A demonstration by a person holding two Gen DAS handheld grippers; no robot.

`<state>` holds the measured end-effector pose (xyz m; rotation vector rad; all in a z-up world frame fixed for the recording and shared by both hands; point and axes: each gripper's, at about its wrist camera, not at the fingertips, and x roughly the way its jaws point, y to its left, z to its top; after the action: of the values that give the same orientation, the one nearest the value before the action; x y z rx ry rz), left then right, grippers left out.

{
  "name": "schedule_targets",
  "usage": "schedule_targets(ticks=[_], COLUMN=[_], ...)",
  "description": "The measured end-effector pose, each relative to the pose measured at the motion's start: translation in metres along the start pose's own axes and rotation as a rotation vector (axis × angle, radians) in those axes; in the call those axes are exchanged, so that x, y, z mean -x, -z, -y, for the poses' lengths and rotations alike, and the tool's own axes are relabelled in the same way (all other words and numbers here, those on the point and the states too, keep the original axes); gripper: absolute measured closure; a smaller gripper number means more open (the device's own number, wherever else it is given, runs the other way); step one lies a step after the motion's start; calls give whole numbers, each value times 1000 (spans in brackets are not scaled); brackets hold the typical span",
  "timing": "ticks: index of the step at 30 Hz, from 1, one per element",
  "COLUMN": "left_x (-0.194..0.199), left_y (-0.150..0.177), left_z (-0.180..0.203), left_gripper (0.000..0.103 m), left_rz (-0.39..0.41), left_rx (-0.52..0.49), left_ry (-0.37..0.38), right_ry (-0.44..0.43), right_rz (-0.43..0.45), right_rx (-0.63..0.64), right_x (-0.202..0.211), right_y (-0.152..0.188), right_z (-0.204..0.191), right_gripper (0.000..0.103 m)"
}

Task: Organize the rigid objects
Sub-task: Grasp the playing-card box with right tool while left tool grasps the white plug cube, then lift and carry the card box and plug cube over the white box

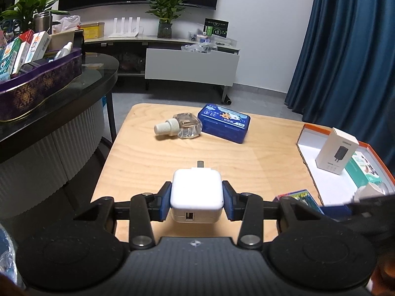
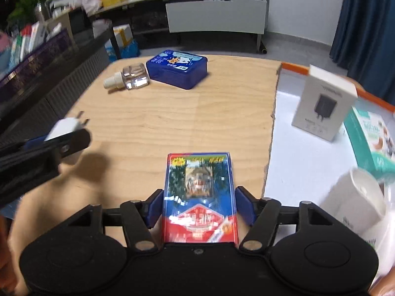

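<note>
Both grippers are loaded, so this looks like the carry step toward the orange-rimmed white tray [image 2: 291, 153] at the right of the frame. The left gripper [image 1: 196, 198] clamps a white USB charger [image 1: 196, 191] by its sides, low centre of the left wrist view, prongs pointing away. The right gripper [image 2: 199, 209] has its blue pads against the sides of a blue-and-red card box [image 2: 199, 197], bottom centre of its own view; it appears gripped.

The next move, I judge, calls for passing each item over the tray's low rim and setting it on bare white floor. A white charger carton [image 2: 323, 106] stands upright at upper right, a teal box [image 2: 370, 133] lies beyond it, and a white mug [image 2: 358, 197] sits at lower right, so free room lies along the tray's left side.

A clear capped bottle [image 1: 179, 125] touches a blue tin [image 1: 223, 123] at upper centre, well apart from both grippers.
</note>
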<state>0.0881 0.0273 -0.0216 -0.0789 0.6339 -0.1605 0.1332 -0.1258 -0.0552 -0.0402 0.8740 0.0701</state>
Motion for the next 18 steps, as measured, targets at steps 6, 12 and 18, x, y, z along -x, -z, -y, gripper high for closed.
schedule_targets(ticks=[6,12,18], left_x=[15,36,59], left_y=[0,-8,-22], left_z=[0,18,59], left_gripper=[60,60,61], left_rz=[26,71,121], left_rx=[5,-4,-36], left_ry=[-6,29,119], right_ry=[33,14,53], right_rz=[82,208,338], right_rx=[-3,-36,-116], right_x=[14,67,130], right_y=[6,0,3], right_z=[-5,7,53], right_gripper=[32,32,32])
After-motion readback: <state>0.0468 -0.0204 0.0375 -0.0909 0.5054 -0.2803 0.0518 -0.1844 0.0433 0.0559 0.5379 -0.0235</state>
